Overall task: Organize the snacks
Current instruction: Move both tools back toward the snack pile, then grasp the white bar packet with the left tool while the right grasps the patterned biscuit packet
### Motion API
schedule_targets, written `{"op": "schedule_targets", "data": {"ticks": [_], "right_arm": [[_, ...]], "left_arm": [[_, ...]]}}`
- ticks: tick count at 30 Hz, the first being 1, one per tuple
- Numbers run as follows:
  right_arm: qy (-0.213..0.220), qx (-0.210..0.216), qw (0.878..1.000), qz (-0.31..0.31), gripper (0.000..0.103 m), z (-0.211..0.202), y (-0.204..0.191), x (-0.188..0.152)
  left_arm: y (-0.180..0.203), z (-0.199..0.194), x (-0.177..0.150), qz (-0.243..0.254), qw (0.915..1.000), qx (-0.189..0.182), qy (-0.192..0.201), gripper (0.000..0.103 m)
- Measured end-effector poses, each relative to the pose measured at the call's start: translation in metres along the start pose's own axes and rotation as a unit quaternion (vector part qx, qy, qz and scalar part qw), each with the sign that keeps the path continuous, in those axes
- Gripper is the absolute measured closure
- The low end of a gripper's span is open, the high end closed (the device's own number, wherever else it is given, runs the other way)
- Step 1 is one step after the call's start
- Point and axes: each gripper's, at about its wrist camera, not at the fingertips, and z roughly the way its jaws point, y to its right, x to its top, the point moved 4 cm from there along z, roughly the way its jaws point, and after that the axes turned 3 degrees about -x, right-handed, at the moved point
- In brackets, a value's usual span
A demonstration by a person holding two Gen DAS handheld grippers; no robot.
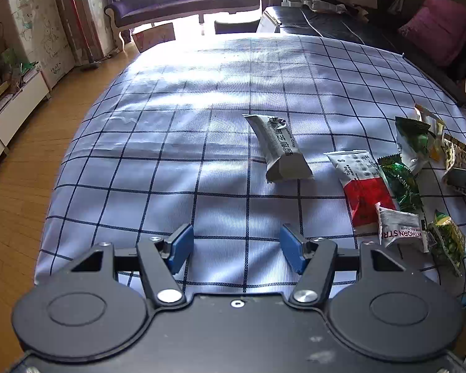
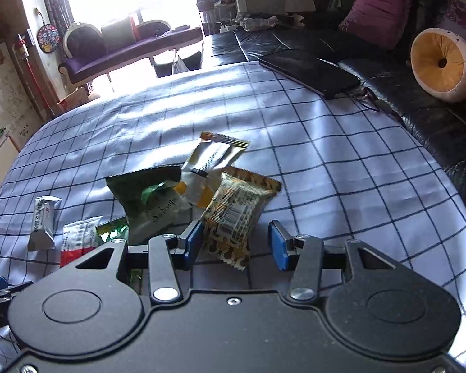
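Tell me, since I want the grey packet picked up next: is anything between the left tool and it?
Nothing visible. The left tool is open over bare checked cloth, and the grey packet lies alone ahead, apart from the other snacks to its right.

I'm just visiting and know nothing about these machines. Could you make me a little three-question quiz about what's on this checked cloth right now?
1. True or false: the left claw is holding a snack.
2. Which packet lies between the right claw's blue pads? A) the grey sesame crisp packet B) the peanut-print packet C) the red-and-white packet
3. Fill in: the grey packet lies ___ from the heap of other snacks.

Key
1. False: its jaws stand open over bare checked cloth.
2. B: it lies in the gap, but the pads do not press on it.
3. Apart: it lies alone, to the left of the heap in the left claw's view.
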Motion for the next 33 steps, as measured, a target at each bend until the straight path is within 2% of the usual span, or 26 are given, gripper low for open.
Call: {"op": "schedule_targets", "data": {"ticks": [7,12,18,23,33], "right_arm": [[0.021,-0.006,0.999,0.034,0.048,-0.012,0.012,0.004],[0.034,-0.008,0.999,0.010,0.047,-0.004,-0.002,0.011],[0.039,-0.042,0.998,-0.011,0.047,0.011,-0.001,0.007],[0.044,-0.037,0.998,-0.033,0.046,0.014,-0.002,0.002],[0.062,-0.021,0.997,-0.030,0.046,0.010,0.004,-0.003]], "left_arm": [[0.001,0.000,-0.001,-0.002,1.0000,-0.003,-0.001,0.039],[0.000,0.000,0.000,-0.003,1.0000,-0.003,-0.002,0.039],[0.000,-0.001,-0.001,-0.003,1.0000,-0.001,0.001,0.039],[0.000,-0.001,-0.001,-0.005,1.0000,-0.002,0.002,0.039],[-0.001,-0.002,0.004,-0.003,1.0000,-0.002,-0.007,0.040]]}}
